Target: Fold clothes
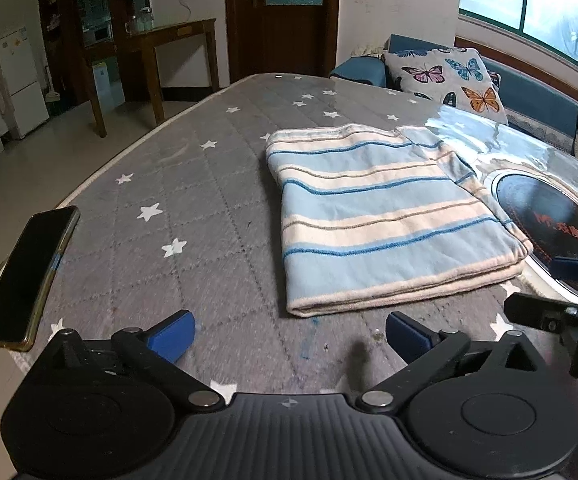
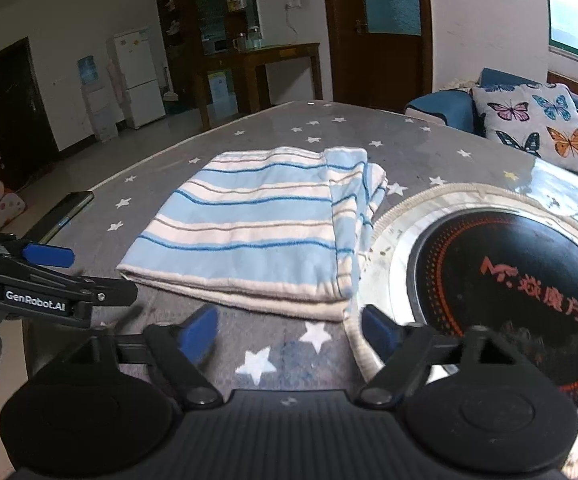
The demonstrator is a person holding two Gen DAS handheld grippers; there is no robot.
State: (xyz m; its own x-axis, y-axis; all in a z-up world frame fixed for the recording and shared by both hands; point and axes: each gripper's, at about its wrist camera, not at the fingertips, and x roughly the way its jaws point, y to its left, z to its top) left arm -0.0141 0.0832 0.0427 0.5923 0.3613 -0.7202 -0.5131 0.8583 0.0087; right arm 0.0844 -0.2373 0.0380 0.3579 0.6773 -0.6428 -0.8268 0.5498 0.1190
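Note:
A light-blue and cream striped garment lies folded flat on the grey star-patterned table cover. It also shows in the right wrist view. My left gripper is open and empty, just short of the garment's near edge. My right gripper is open and empty, in front of the garment's near right corner. The left gripper appears at the left edge of the right wrist view. The right gripper appears at the right edge of the left wrist view.
A round black induction cooktop is set in the table right of the garment. A dark phone lies at the table's left edge. A butterfly cushion sits on a blue sofa behind the table.

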